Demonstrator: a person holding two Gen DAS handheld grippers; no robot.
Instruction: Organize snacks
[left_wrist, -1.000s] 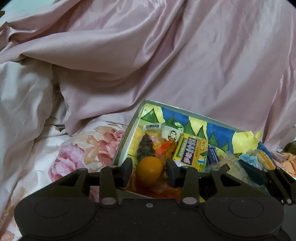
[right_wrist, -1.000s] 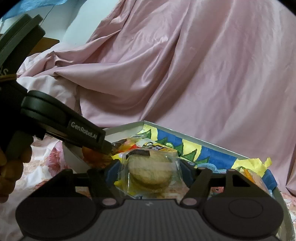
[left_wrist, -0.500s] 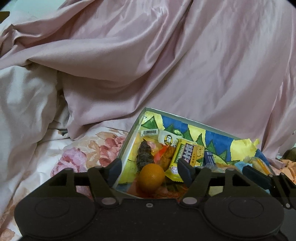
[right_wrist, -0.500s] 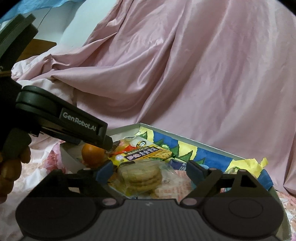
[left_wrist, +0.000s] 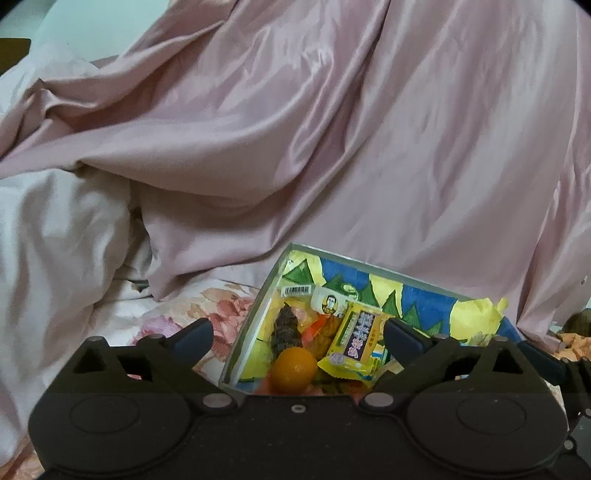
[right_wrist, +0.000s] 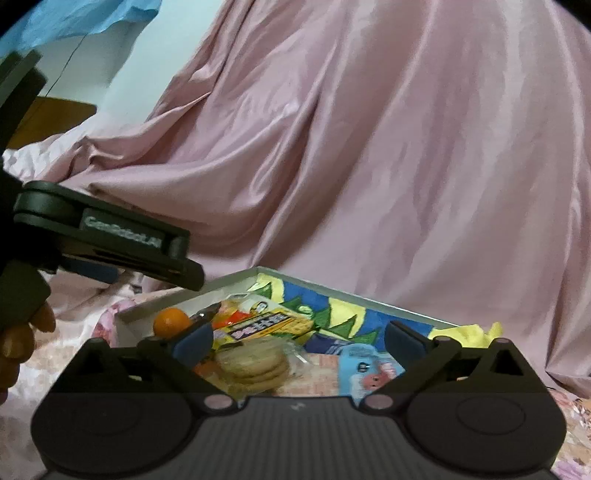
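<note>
While satin drapes (left_wrist: 332, 129), round orange (left_wrist: 293, 369), cardboard box (left_wrist: 258, 314).

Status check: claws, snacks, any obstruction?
Left claw and right claw opening, nothing gripped. Round orange fruit and wrapped biscuit stack rest in colourful box. No obstruction.

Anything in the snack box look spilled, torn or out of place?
Nothing spilled. The box sits tilted on the rumpled bedding, and the yellow paper lining at its far corner is torn and sticking up. The orange and cookies lie inside.

You are getting dim, soft indoor light; the pink sheet (left_wrist: 369, 129) is showing gentle sheen, corners are darkening, edges bending, right view slightly blurring.
</note>
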